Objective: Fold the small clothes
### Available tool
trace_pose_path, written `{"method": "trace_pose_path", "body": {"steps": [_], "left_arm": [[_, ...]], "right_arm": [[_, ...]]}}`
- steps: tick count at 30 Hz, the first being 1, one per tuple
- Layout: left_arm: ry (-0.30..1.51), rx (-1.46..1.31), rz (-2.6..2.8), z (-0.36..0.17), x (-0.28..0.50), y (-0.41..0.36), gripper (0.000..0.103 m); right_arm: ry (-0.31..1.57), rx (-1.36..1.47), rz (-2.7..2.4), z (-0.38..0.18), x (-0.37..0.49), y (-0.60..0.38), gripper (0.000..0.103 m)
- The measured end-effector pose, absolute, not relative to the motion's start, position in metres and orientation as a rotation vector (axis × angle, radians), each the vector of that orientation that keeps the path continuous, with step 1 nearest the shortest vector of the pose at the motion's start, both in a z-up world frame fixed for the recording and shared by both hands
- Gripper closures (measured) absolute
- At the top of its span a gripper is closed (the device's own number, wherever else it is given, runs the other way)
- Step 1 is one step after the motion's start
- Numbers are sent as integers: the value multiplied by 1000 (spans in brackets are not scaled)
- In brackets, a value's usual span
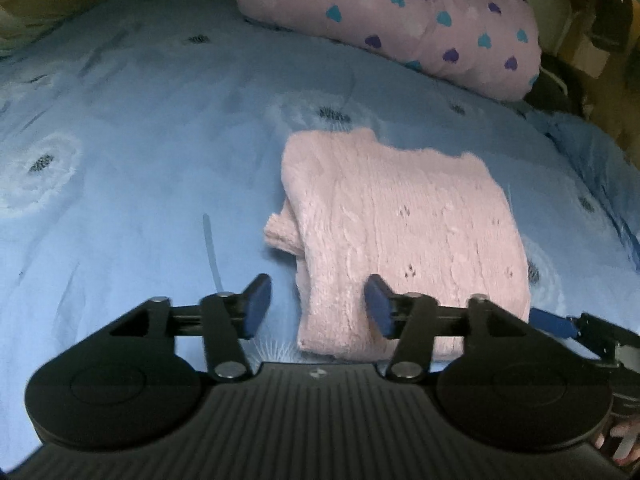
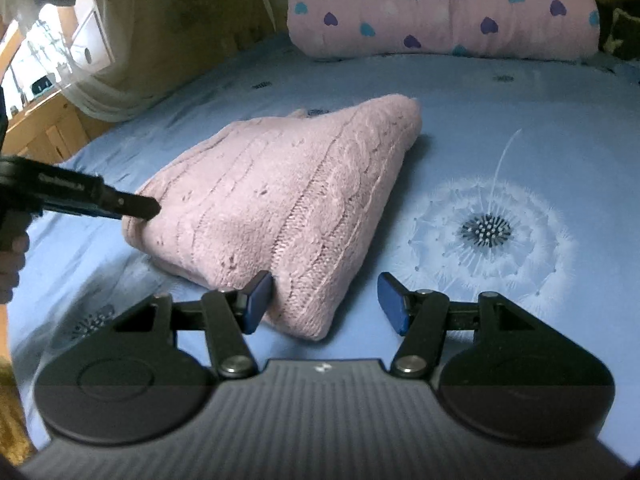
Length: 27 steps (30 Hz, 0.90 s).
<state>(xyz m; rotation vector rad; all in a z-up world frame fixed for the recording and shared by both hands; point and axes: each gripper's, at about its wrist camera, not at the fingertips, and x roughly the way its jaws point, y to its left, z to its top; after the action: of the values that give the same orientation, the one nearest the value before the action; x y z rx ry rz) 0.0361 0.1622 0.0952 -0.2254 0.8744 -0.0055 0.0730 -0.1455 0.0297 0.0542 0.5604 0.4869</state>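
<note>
Pink cable-knit wool, already doubled into a thick packet, sits on a blue bed sheet (image 1: 120, 152) printed with dandelion heads. The sweater (image 1: 400, 232) fills the centre-right of the left wrist view and the centre-left of the right wrist view (image 2: 280, 200), well apart from the heart-patterned pink blanket (image 1: 400, 12) rolled along the top of both frames.

Each claw stands wide, gripping nothing. The left claw (image 1: 318, 306) straddles the packet's near left edge, one blue pad over bare sheet and the other over the knit; the right claw (image 2: 324, 304) brackets the near corner, its left pad touching or nearly touching the wool. Such a stance, at opposite sides of the near edge, suggests the person is squaring up or about to pinch for one more fold, though the bundle looks close to finished.

Judging by the knit ribs, the sweater's long axis runs from the lower edge toward the top of the left wrist view, leaning slightly left. A loose flap, perhaps a cuff, pokes out at its left side, toward the frame's middle. Whether the lower layers lie neatly cannot be told.
</note>
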Motion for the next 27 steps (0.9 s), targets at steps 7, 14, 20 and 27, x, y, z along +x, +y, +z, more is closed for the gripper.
{"method": "trace_pose_path", "body": {"steps": [7,14,20,27], "left_arm": [[881,-254,-18,100,54,152,12],[921,-307,-27,76,96,148,11],[920,-377,-73,52,102,153,9],[947,-483,-112,42,105,167,9]], "right_arm": [[523,102,453,42,63,-154,39],[525,223,442,55,81,-156,24],[592,332,433,54,122,-150,24],[711,498,451,26,157,-143,18]]}}
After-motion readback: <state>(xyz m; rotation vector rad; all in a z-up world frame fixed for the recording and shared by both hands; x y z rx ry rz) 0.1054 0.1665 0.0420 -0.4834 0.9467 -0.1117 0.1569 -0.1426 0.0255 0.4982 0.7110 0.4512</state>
